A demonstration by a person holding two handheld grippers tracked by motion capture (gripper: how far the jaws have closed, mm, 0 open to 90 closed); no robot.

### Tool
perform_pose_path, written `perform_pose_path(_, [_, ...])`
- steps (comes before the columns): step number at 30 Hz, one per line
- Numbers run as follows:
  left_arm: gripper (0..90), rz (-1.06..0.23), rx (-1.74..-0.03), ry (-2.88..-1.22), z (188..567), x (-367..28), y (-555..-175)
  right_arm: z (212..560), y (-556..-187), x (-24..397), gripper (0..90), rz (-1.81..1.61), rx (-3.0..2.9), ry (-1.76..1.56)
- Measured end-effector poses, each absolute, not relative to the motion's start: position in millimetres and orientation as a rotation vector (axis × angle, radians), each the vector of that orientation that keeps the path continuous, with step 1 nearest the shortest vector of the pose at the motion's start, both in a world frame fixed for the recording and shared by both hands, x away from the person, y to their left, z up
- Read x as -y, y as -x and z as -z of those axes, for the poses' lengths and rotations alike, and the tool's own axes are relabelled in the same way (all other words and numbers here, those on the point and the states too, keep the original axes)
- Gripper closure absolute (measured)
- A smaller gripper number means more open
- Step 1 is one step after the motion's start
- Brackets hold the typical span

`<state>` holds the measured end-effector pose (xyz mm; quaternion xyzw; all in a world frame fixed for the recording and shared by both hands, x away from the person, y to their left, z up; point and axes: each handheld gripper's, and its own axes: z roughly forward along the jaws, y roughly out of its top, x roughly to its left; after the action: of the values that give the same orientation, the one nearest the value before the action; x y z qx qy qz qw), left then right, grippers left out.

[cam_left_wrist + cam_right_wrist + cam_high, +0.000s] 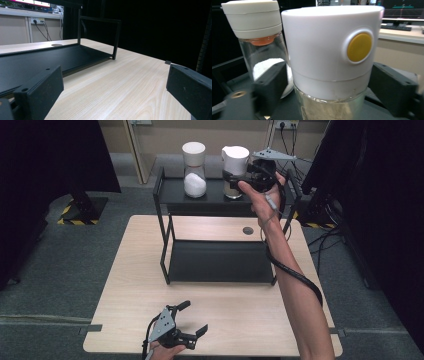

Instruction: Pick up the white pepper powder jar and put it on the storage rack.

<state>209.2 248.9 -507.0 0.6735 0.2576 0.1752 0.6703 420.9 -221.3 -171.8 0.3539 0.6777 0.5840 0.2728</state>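
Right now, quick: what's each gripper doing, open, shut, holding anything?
Left gripper: open, empty, low over the table.
Right gripper: open, jaws either side of the yellow-button jar on the shelf, not pressing it.

The table point(135, 285) has a pale wood-grain top, smooth with a soft sheen. On it stands a shelf rack point(220, 262) of thin black metal, its boards matt and slightly grainy. At twelve o'clock, on the upper board, the jar point(329, 62) has a clear glossy glass body and a smooth white plastic cap with a matt yellow button; pale powder fills it. At its nine o'clock, a second jar point(259, 42) is also glass with a ridged white plastic cap, holding white grains. The gripper jaws look matt black plastic.
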Motion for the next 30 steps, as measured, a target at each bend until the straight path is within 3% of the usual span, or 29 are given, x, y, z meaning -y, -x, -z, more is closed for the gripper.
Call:
perform_pose_path(7, [0.1, -0.396, -0.577, -1.521, 506.9, -248.0, -208.9, 178.9, -410.0, 226.5, 1.5, -1.601, -1.788, -0.973])
perform_pose_path(30, [0.1, -0.402, -0.576, -1.525, 506.8, -247.0, -208.9, 214.6, -366.9, 255.4, 0.6, -1.733, -1.761, -0.905])
